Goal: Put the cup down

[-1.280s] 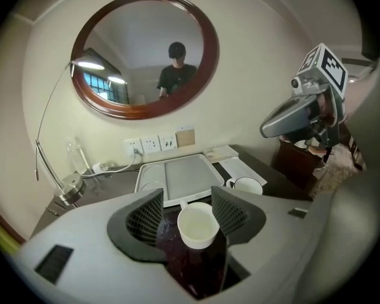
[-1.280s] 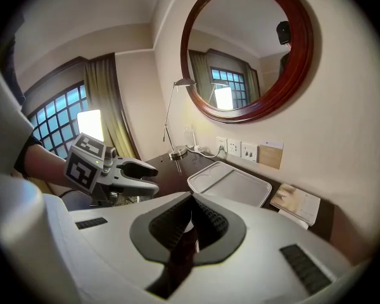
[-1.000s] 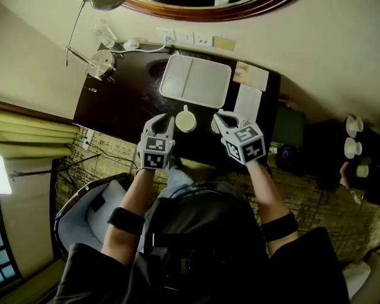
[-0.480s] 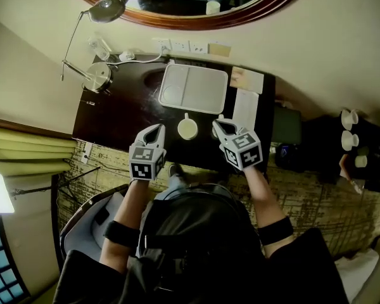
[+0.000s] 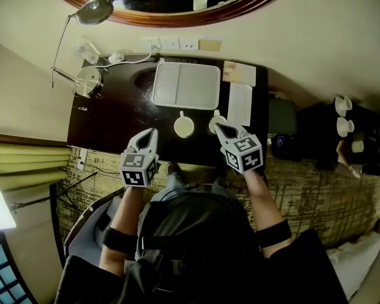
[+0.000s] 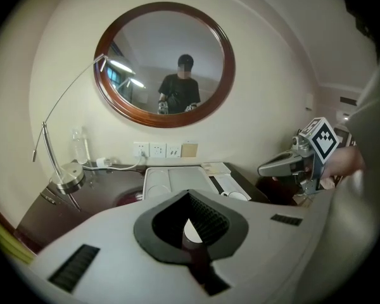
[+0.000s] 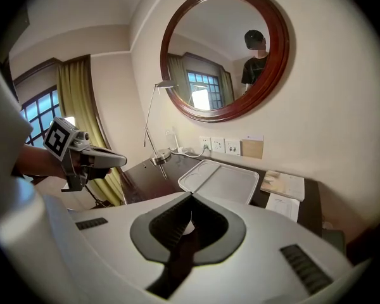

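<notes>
Head view: one dark desk (image 5: 114, 114), frame centre; one white tray (image 5: 196, 85); two cups below it. Cup (image 5: 183, 126) stands free between left gripper (image 5: 153, 132) and right gripper (image 5: 219, 127); second cup (image 5: 213, 123) at right gripper's tips.
Left gripper view: jaws together, empty.
Right gripper view: jaws together, empty.

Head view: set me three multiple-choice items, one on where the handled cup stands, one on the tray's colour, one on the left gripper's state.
1. Where does the cup stand? A on the tray; B on the dark desk, nearer the person than the tray; C on the papers.
2. The tray's colour? A black; B red; C white.
3. The left gripper? A open around the cup; B shut, empty; C shut on the cup.
B: bare desk shows around it. C: pale against the dark wood. B: its jaws meet, away from the cup.
</notes>
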`<state>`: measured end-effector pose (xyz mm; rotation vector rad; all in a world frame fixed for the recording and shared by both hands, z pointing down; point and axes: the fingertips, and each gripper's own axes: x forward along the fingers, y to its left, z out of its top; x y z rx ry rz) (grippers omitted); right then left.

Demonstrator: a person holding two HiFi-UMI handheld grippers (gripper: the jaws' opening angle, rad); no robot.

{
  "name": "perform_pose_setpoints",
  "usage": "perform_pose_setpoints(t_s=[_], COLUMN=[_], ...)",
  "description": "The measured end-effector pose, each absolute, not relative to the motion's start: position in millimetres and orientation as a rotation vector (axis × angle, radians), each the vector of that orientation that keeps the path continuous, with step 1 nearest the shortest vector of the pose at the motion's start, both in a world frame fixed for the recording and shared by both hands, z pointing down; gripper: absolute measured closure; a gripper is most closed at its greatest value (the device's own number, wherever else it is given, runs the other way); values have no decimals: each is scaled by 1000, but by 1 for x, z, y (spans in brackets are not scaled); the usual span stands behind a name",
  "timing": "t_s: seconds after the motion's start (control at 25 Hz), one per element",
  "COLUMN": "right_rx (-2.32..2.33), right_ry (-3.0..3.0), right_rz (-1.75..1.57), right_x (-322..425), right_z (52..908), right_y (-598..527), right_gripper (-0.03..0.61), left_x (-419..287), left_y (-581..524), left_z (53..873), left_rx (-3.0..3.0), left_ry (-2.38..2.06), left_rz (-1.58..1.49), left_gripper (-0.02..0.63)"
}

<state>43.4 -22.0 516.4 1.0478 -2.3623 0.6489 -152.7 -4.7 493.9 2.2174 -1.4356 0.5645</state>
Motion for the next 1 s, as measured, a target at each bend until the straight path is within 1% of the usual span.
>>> perform_pose_setpoints(t_s=[0.56, 0.68, 0.84, 0.96, 1.0], right_rx=[1043, 1042, 1025, 947, 907], right_ry=[-2361, -2356, -2327, -2291, -2277], right_rz=[657, 647, 595, 518, 484], right_x=[46, 45, 45, 44, 43], right_z=[519, 521, 529, 539, 543], right_y=[-20, -22, -23, -20, -19], right_gripper=[575, 547, 536, 386, 354], left_x=[-146, -147, -148, -151, -149], left_y=[-4, -4, -1, -2, -2], left_z=[499, 499, 504, 507, 508], left_rx=[2186, 2182, 2168, 2160, 2159], left_ry=[-1413, -1423, -1411, -1423, -1416], left_rz=[534, 525, 529, 521, 520], left_gripper=[611, 611, 611, 611, 611])
